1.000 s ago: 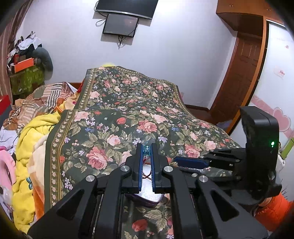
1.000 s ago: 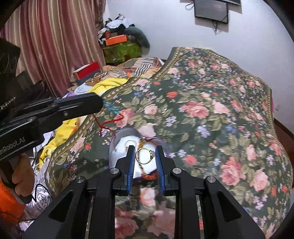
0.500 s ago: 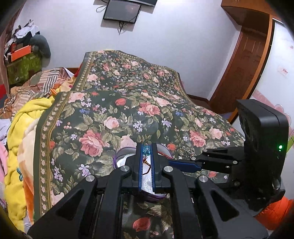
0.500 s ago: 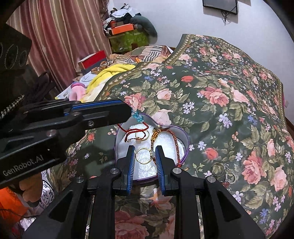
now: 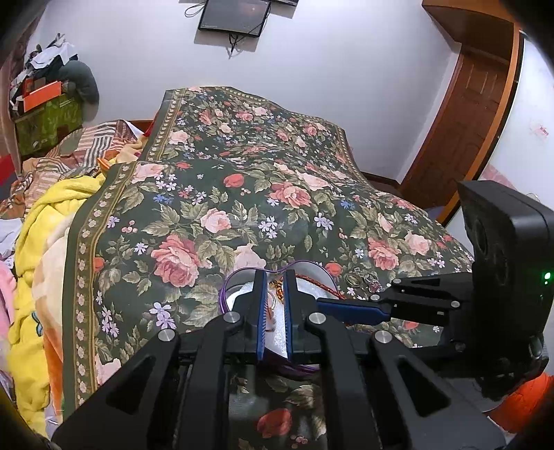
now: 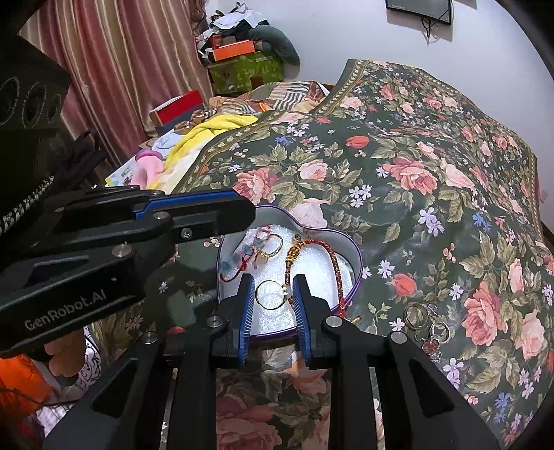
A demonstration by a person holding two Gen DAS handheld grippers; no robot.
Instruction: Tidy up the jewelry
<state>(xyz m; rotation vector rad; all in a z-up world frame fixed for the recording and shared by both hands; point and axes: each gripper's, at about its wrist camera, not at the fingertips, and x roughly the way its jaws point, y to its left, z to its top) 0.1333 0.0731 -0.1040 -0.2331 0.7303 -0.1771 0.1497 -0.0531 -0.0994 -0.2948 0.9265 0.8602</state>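
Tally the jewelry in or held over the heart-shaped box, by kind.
Gold rings: 2 (loose ring, held ring in the right tongs)
Bracelets: 2 (red string bracelet, braided cord bracelet)
Total: 4

Floral bedspread (image 6: 415, 145) — heart-shaped tin (image 6: 356, 273), loose rings (image 6: 420, 316)

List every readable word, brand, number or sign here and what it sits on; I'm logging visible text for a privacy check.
"GenRobot.AI": white lettering on the black body of the left gripper, seen in the right wrist view.
Red marks on the white door panel: too blurred to read.
Printed paper beside the yellow blanket: too small to read.
Wall screen: dark, no text.
Nothing readable on the heart-shaped tin.
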